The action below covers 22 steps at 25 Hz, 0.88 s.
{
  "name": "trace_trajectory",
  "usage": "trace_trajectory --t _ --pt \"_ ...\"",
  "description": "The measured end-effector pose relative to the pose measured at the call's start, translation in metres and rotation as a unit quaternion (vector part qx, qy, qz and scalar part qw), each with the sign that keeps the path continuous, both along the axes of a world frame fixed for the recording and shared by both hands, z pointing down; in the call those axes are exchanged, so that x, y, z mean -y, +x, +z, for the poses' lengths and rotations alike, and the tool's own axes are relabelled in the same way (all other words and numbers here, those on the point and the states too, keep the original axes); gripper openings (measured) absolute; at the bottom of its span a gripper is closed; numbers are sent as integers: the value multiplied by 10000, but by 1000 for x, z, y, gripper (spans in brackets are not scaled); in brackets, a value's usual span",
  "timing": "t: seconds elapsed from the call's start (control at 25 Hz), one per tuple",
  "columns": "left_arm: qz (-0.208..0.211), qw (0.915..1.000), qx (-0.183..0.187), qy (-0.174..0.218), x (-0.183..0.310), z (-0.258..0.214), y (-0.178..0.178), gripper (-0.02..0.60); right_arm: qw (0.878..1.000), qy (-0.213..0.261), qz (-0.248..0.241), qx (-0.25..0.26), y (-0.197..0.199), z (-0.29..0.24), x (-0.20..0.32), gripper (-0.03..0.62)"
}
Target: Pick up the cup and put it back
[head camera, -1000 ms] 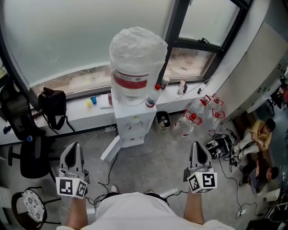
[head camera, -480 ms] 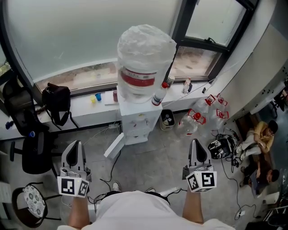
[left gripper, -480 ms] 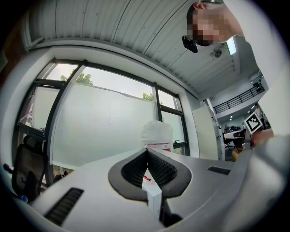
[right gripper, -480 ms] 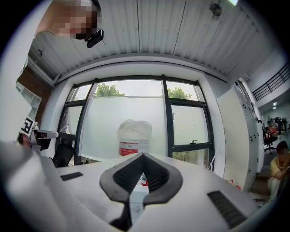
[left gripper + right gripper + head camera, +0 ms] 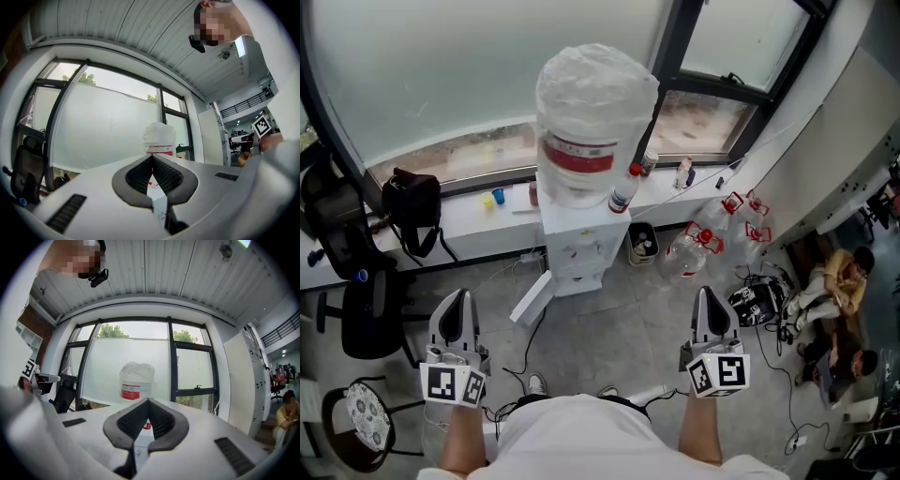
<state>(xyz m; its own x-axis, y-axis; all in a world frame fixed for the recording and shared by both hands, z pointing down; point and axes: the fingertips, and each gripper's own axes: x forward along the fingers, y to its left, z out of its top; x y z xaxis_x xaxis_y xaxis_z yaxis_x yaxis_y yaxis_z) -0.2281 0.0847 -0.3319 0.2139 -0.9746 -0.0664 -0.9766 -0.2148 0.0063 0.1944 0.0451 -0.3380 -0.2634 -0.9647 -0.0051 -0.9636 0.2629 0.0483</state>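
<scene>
In the head view both grippers are held low in the frame, pointing up-frame towards a white water dispenser (image 5: 574, 246) at centre, which is topped by a large plastic-wrapped bottle (image 5: 594, 103). The left gripper (image 5: 457, 298) is at lower left and the right gripper (image 5: 709, 294) at lower right. They are well apart from each other and from the dispenser. In each gripper's own view the ribbed pads meet at the tip with nothing between them, so both claws are closed and empty.

On the white sill (image 5: 469, 234) left of the dispenser stand a yellow cup (image 5: 485, 201), a blue cup (image 5: 497, 197) just beside it, and a reddish cup (image 5: 532, 193) nearer the dispenser. They are too small to tell which one the task means, and neither gripper is near any of them.

A black bag (image 5: 408, 208) sits at the sill's left part. A red-capped bottle (image 5: 622, 194) leans at the dispenser's upper right. Clear jugs (image 5: 703, 246) with red handles lie on the floor to the right.
</scene>
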Motion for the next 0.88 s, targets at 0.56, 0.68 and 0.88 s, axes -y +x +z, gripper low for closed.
trace_trajectory --t 0.56,0.68,0.88 --pt "33 9999 32 -126 -13 6 14 23 9996 -201 -188 72 -2 17 -12 20" --pt "17 9999 -8 -159 -18 9 17 23 9991 -238 -340 63 -7 21 -14 20" --pt "25 9999 -66 -147 -21 10 21 23 9987 -212 -458 -43 -14 16 -12 20"
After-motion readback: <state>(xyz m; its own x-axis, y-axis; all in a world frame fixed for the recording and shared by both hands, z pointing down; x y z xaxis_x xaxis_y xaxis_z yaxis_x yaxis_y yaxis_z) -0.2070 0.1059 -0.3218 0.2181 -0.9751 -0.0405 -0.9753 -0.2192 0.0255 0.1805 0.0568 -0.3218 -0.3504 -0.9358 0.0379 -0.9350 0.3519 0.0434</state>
